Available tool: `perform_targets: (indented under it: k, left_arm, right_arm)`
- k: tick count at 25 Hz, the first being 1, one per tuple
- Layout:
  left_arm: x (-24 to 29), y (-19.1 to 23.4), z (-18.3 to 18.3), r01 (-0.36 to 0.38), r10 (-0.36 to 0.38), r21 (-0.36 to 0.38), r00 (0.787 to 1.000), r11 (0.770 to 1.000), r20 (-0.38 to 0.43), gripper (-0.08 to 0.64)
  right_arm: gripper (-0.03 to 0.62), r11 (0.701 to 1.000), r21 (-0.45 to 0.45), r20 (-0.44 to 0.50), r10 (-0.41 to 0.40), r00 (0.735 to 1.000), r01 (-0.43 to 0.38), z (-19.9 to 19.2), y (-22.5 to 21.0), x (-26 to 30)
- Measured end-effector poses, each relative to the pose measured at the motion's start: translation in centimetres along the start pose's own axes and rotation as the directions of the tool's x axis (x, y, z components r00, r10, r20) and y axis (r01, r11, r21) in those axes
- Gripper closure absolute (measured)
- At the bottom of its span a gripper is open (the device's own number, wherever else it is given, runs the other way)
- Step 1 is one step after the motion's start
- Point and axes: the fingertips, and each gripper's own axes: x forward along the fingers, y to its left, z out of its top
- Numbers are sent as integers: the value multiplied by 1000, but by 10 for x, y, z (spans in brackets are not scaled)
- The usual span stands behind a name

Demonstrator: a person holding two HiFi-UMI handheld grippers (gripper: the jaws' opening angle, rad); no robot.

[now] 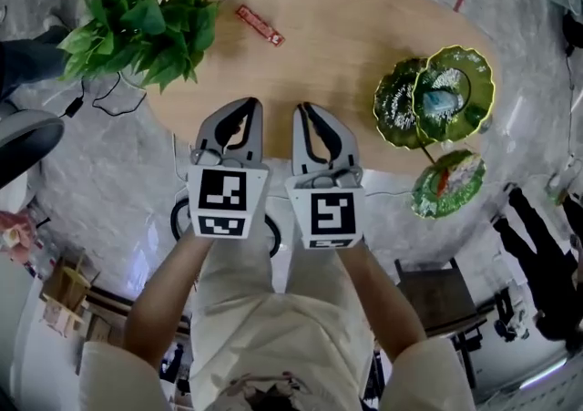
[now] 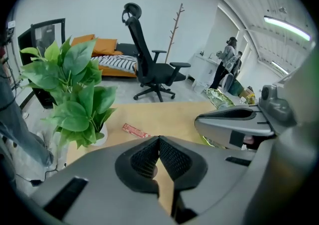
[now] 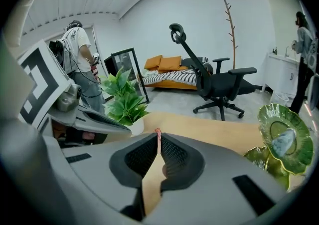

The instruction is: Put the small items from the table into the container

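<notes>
**A:** What lies in the head view, largest first?

**B:** Bench (image 1: 364, 40); plant (image 1: 137, 26) at 10 o'clock; green tiered dish (image 1: 451, 90), the container, at 3 o'clock; left tool (image 1: 252, 106) and right tool (image 1: 303, 109) at 6 o'clock, both closed and empty; red packet (image 1: 260, 25) at 11 o'clock, flat on the bench.

**A:** Likely fault?

**B:** A slipped pick: the packet lies flush, so jaws may shove it toward the leaves.

**A:** Legible writing?

**B:** None; the packet's print is too small.
</notes>
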Motion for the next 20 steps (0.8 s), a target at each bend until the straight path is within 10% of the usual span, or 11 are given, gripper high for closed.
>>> perform_targets:
  k: [20]
  left_arm:
    - [21,36,-43,35,-35,-29,999,999,1,554]
  right_arm:
    - [506,990,-141,-87,9,996,-21,-43,7,83]
